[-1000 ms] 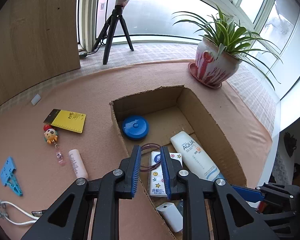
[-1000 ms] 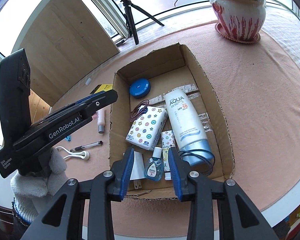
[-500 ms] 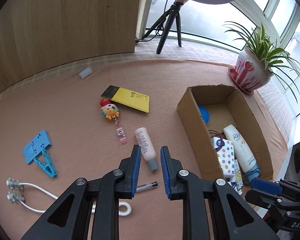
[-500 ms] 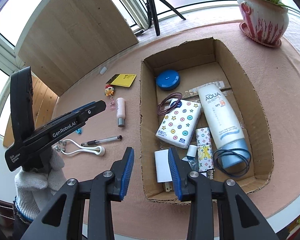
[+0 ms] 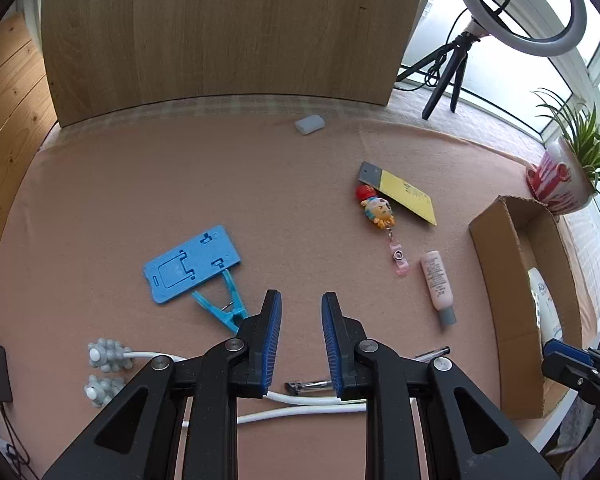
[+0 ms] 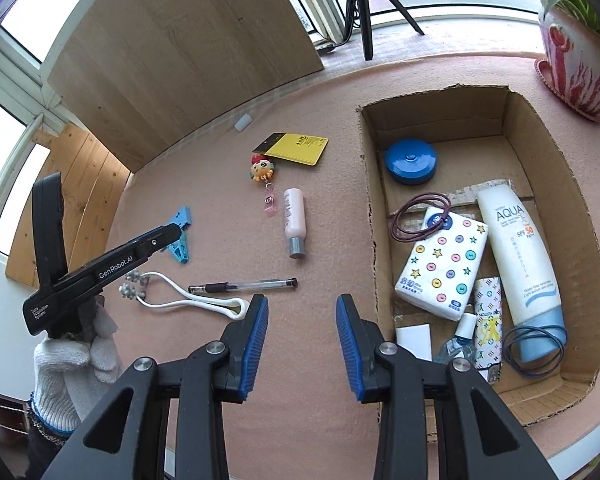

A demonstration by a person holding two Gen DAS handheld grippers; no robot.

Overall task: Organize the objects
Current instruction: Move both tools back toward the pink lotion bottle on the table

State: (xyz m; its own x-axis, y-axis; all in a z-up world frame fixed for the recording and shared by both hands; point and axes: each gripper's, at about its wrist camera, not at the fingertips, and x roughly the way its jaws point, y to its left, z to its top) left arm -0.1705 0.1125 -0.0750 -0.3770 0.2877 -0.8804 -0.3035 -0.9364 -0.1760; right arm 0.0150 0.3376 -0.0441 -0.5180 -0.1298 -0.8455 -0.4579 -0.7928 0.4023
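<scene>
Overhead, both tools empty: left tool [image 5: 300,336] narrowly parted, right tool [image 6: 302,344] wide above the pen [image 6: 242,286].

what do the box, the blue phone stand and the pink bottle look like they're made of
Box: corrugated cardboard, matte brown, with ragged fluted cut edges.
Blue phone stand: likely moulded plastic, one even colour, with crisp cut-outs and a slight sheen.
Pink bottle: probably smooth plastic, pale pink with a soft gloss; its grey cap looks metallic, though it could be plated plastic.
</scene>
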